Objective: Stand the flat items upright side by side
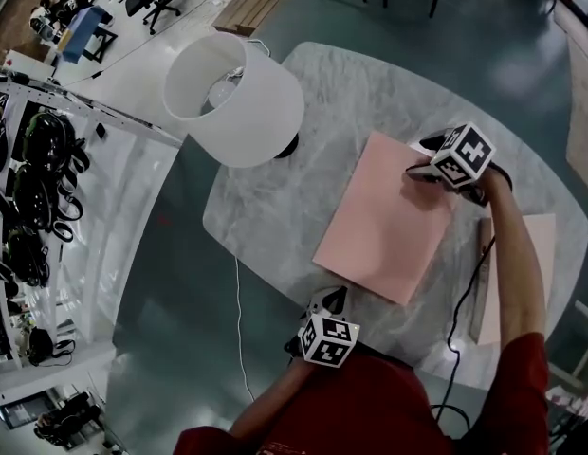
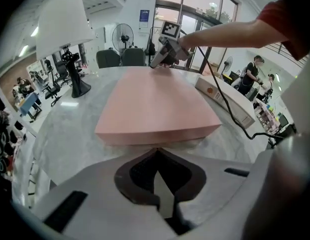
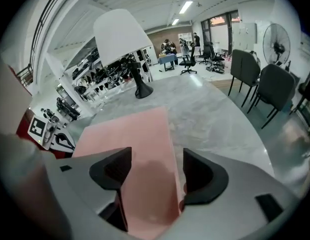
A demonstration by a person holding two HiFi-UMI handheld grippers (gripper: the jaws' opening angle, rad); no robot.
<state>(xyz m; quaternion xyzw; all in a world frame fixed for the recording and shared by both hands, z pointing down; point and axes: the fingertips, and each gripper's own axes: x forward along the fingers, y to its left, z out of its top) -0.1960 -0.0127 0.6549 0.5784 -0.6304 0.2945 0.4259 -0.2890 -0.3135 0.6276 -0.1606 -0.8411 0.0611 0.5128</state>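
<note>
Pink box lies flat on the marble table. Only the left gripper view shows the left gripper pinched together just short of its near edge. The right gripper view shows the right gripper spread apart over its far corner. Two flat boxes in all, with the second box at the table's right edge. One lamp.

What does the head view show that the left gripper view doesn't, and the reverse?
Only the head view: the whole outline of the pink board, flat on the table. Only the left gripper view: the left gripper with jaws shut, nothing between them, short of the board's near edge. Both: the white lamp, the right gripper at the board's far corner, a second flat item at the right.
</note>
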